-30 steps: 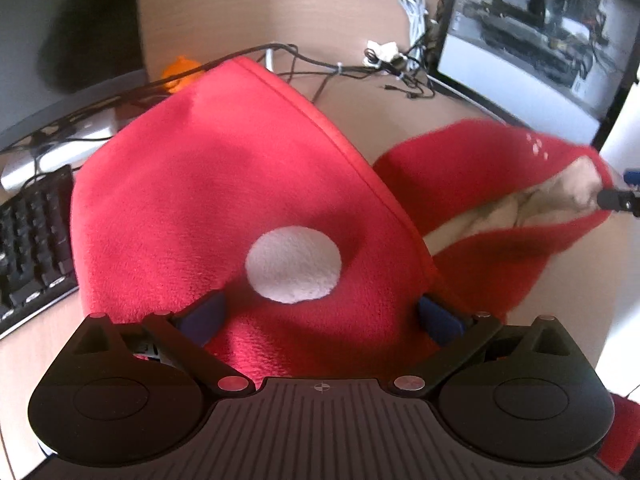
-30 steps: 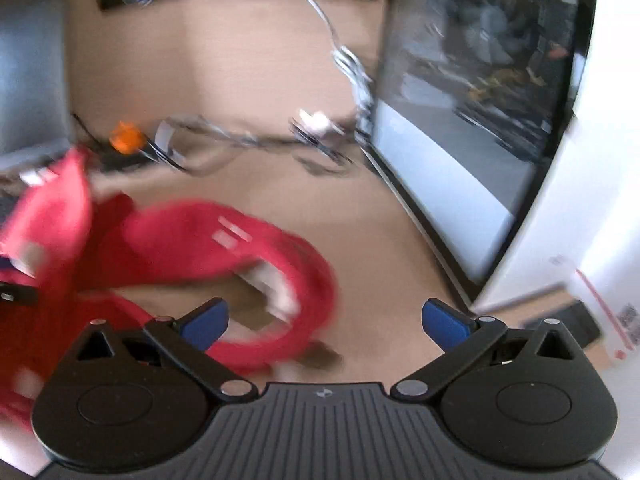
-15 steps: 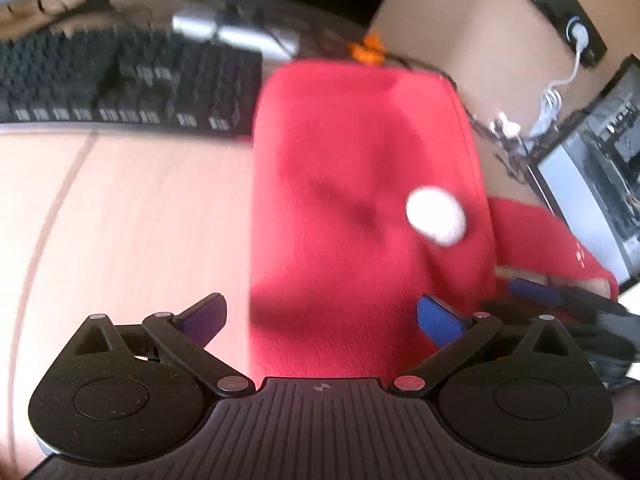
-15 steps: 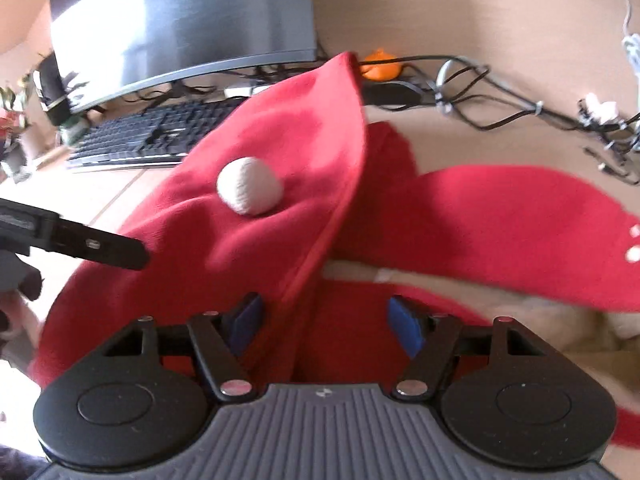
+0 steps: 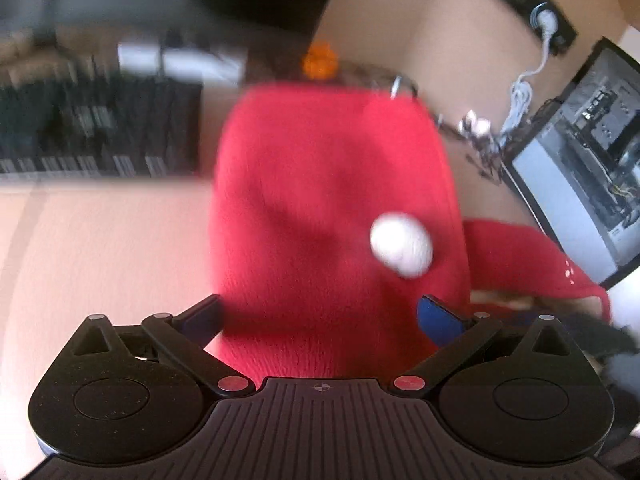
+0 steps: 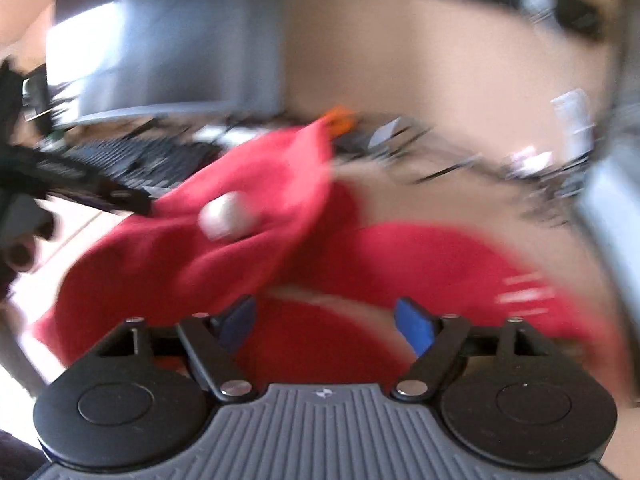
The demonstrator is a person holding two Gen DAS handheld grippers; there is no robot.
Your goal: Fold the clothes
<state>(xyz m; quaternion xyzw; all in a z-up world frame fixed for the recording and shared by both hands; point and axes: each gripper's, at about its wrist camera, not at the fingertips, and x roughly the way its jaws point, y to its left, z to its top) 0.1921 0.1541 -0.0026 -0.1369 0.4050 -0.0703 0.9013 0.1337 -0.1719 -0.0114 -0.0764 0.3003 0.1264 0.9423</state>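
The left gripper (image 5: 318, 318) has its jaws spread wide, with the red fleece garment (image 5: 332, 208) lying between and beyond the blue pads; nothing is pinched. The right gripper (image 6: 324, 320) also stands wide open above a red fold with a pale lining strip, clasping nothing.

From the left wrist view the garment runs from 6 o'clock up toward 12, a folded flap with a white pompom (image 5: 401, 245) at about 2 o'clock of the jaws. A second red part (image 5: 528, 256) trails off at 3 o'clock. The cloth rests on a light wooden desk (image 5: 100, 248).

Farther out, a black keyboard (image 5: 92, 132) sits at 10 o'clock, close beside the flap's left edge, and a small orange object (image 5: 320, 60) lies at 12, just past the cloth's far end. A tangle of cables (image 5: 480, 132) crowds the desk at 2 o'clock beside a dark-framed panel (image 5: 580, 168), possibly a computer case, though blur makes that uncertain.

In the right wrist view a monitor (image 6: 168, 52) stands at 11 o'clock, and the left gripper's dark finger (image 6: 100, 192) reaches to the flap's edge at 9 o'clock
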